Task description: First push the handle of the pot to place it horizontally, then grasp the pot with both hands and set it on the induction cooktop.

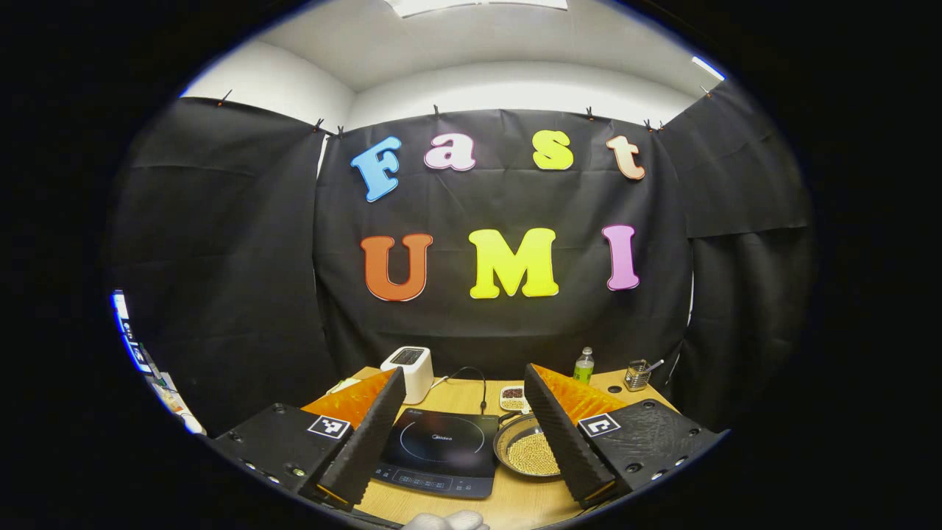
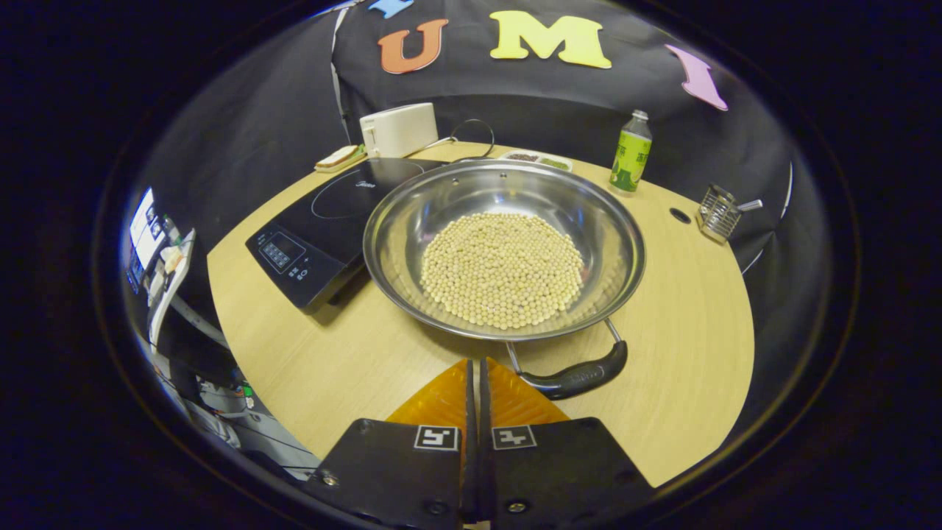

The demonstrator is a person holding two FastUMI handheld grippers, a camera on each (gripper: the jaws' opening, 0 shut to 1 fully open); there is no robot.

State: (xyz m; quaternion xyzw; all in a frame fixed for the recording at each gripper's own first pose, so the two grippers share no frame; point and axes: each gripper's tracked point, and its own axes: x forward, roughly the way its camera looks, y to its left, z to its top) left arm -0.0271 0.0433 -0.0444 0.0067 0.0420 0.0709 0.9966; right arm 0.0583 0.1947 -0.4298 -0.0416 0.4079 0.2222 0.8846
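Note:
In the right gripper view a wide steel pot holding pale beans sits on the wooden table, right beside the black induction cooktop. The pot's black handle lies at its near rim, slanting up to the right. My right gripper is shut on nothing, its tips just left of that handle. In the left gripper view my left gripper hangs open above the table's near side. Between its fingers I see the cooktop and the pot, partly hidden behind one finger.
At the table's far edge stand a white toaster, a green bottle, a small divided dish and a wire basket. A flat snack lies beside the toaster. A gloved hand shows at the bottom.

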